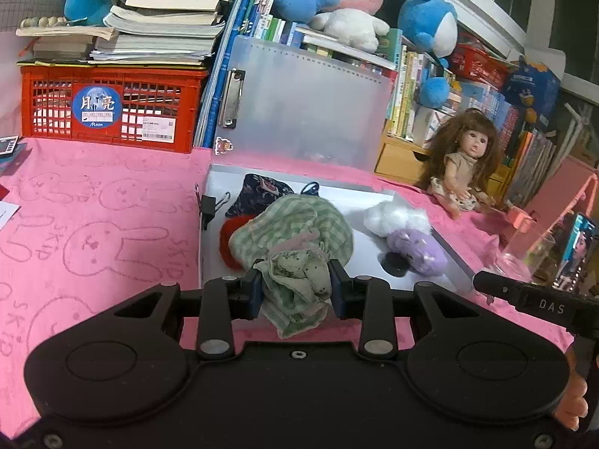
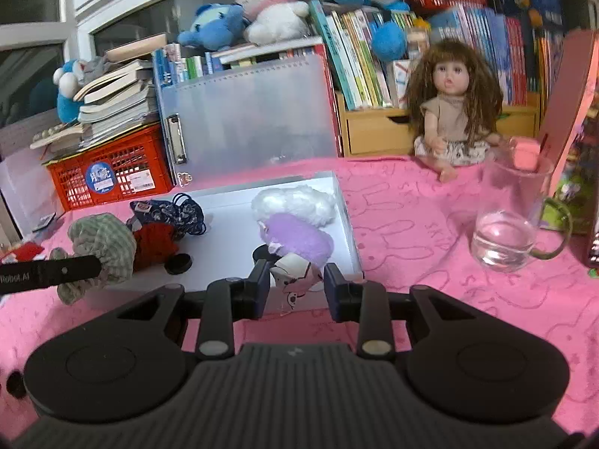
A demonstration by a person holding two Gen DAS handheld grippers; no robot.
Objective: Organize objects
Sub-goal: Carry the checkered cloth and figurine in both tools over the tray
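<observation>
Both hand-held grippers at the near edge of the white tray, each with a soft item between its fingers.

The left hand-held gripper (image 1: pixel 293 284) is closed on a fold of the green striped cloth (image 1: pixel 295 235), which lies bunched on the white tray (image 1: pixel 378 194) over a red item (image 1: pixel 228 239). The right hand-held gripper (image 2: pixel 297 284) is partly open around the white end of the purple plush toy (image 2: pixel 295 243); contact with the pads cannot be determined. The tray rests on the pink-covered counter (image 1: pixel 97 232). A glass mug (image 2: pixel 513 217) stands well apart.

red plush (image 1: pixel 229 241) mostly hidden under the green striped cloth (image 1: pixel 295 234)
</observation>
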